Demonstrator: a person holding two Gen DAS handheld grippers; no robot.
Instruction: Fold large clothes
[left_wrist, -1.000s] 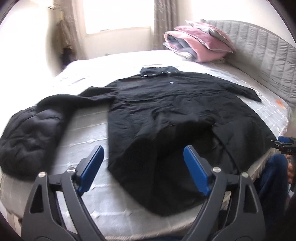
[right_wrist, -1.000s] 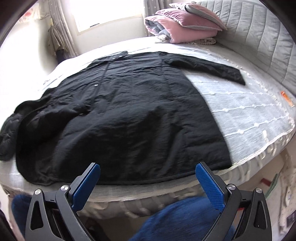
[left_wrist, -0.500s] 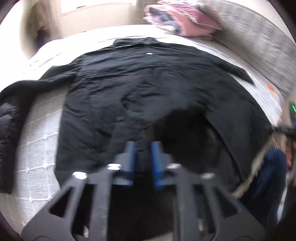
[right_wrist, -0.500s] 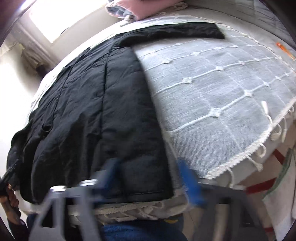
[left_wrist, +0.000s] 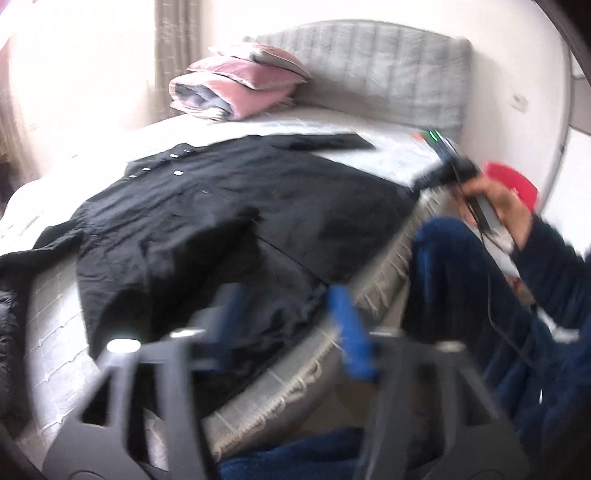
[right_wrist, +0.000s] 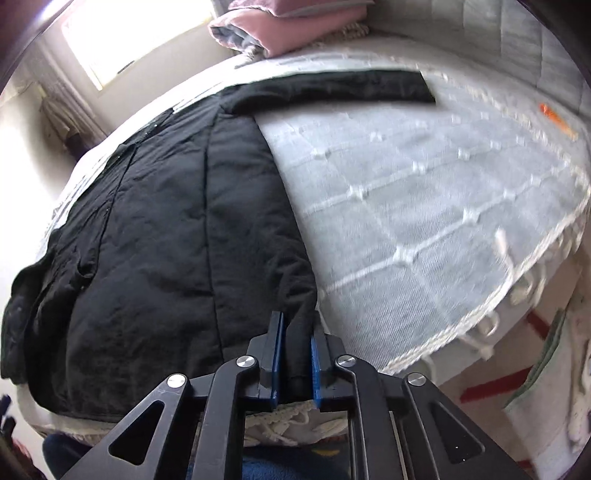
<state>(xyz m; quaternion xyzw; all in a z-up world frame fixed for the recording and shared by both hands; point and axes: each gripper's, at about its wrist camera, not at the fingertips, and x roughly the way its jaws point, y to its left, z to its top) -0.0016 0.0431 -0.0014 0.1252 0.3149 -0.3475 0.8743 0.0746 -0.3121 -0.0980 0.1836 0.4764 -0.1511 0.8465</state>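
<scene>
A large black coat (left_wrist: 207, 225) lies spread flat on the bed, collar toward the window, one sleeve stretched toward the headboard; it also shows in the right wrist view (right_wrist: 166, 229). My right gripper (right_wrist: 294, 343) is shut on the coat's hem corner at the bed's near edge. My left gripper (left_wrist: 291, 325) is blurred, its blue pads apart, hovering over the coat's hem near the bed edge and holding nothing. The right gripper also shows in the left wrist view (left_wrist: 448, 168), held in a hand at the coat's far hem corner.
The bed (right_wrist: 424, 192) has a white grid-stitched cover with a tasselled edge. Pink folded bedding (left_wrist: 236, 86) sits by the grey headboard (left_wrist: 388, 74). A black puffer garment (left_wrist: 7, 332) lies at the left. The person's blue-clad legs (left_wrist: 461, 295) stand beside the bed.
My right gripper has closed on the coat's hem corner. My left gripper, shut half a second ago, has opened and swung right along the hem.
</scene>
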